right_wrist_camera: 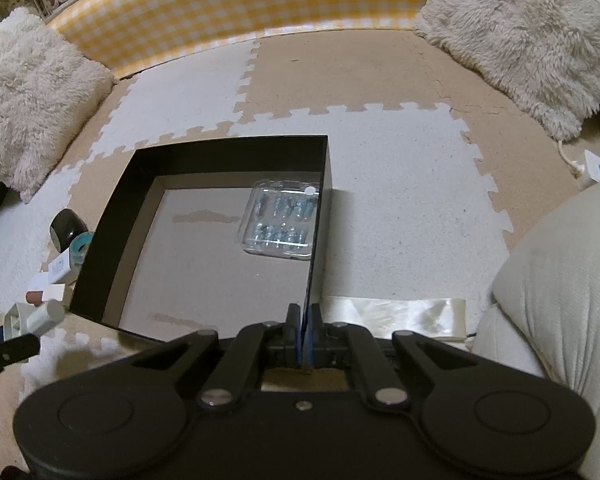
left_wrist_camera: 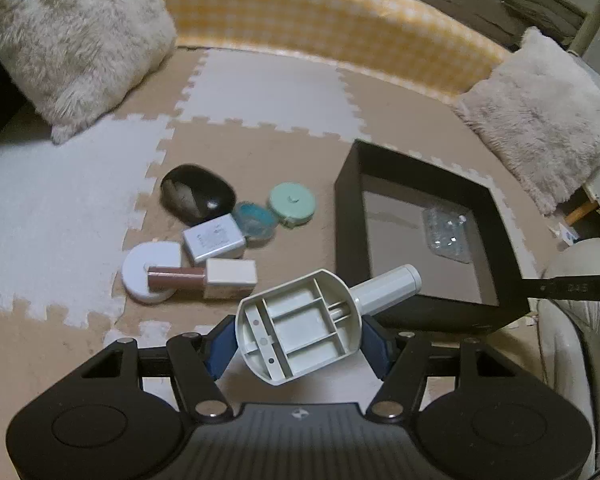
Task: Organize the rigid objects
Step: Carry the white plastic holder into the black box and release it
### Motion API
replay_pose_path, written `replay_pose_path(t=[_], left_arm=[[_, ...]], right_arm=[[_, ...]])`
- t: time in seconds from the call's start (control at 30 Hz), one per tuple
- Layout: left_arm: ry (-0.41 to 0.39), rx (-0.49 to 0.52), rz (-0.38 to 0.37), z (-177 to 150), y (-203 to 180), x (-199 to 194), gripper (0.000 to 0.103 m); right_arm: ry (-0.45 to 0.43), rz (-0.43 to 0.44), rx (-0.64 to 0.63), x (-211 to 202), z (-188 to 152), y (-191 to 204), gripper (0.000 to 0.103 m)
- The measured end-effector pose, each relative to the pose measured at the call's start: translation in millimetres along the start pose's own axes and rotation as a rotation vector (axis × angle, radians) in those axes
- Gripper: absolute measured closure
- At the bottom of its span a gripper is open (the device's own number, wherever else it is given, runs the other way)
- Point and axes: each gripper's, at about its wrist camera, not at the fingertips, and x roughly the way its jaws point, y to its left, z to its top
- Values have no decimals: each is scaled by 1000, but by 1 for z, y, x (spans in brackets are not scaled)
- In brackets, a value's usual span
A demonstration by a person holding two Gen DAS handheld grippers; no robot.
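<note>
Left gripper (left_wrist_camera: 298, 346) holds a pale grey-green plastic scoop-like piece (left_wrist_camera: 300, 336), its blue pads (left_wrist_camera: 220, 350) pressed on the 2 sides of the ribbed head, jaws at a middling width. The piece hangs over the foam mat (left_wrist_camera: 260, 92), just short of the near left corner of the black box (left_wrist_camera: 428, 312); its round handle (left_wrist_camera: 388, 288) pokes over the box's near wall.

Right gripper (right_wrist_camera: 305, 334) is shut tight on the thin right wall of the black box, near its near right corner, steadying it.

Risks, as a guess:
- Grip sits on a hollow, curved shell held tilted; it could twist or slip out between the pads during the carry.
- The handle could catch the box's near wall if the piece goes in low, shoving the box against the right gripper's pinch.
- A drop on the far right could land on the clear blister pack (right_wrist_camera: 282, 220) already lying by the box's right wall.

Look of the piece: rigid, open underside with 4 or so rib compartments, 3 small round marks near 1 end, cylindrical stub handle.

Left on the mat, left of the box: black mouse (left_wrist_camera: 198, 194), white charger block (left_wrist_camera: 214, 242), teal round case (left_wrist_camera: 256, 222), mint tape measure (left_wrist_camera: 292, 202), lipstick tube (left_wrist_camera: 202, 278), white round disc (left_wrist_camera: 150, 270).
</note>
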Motion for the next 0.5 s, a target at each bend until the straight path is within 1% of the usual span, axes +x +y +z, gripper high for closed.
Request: replay_pose_path(t=[0.17,0.3,0.4,0.5], left_arm=[[-44,75,-47,7,-19,-7,38],[-69,194,-71,21,-45,-3,38],[-65,269,-72,33,-67,9,38],[-17,328,-81,46,-91,33,38]], right_arm=[[0,-1,-2,0,0,-1,99],[0,-4,-7,0,-1,0,99],[-1,-5,-10,0,-1,1,99],[-1,-7,-12,0,-1,2,99]])
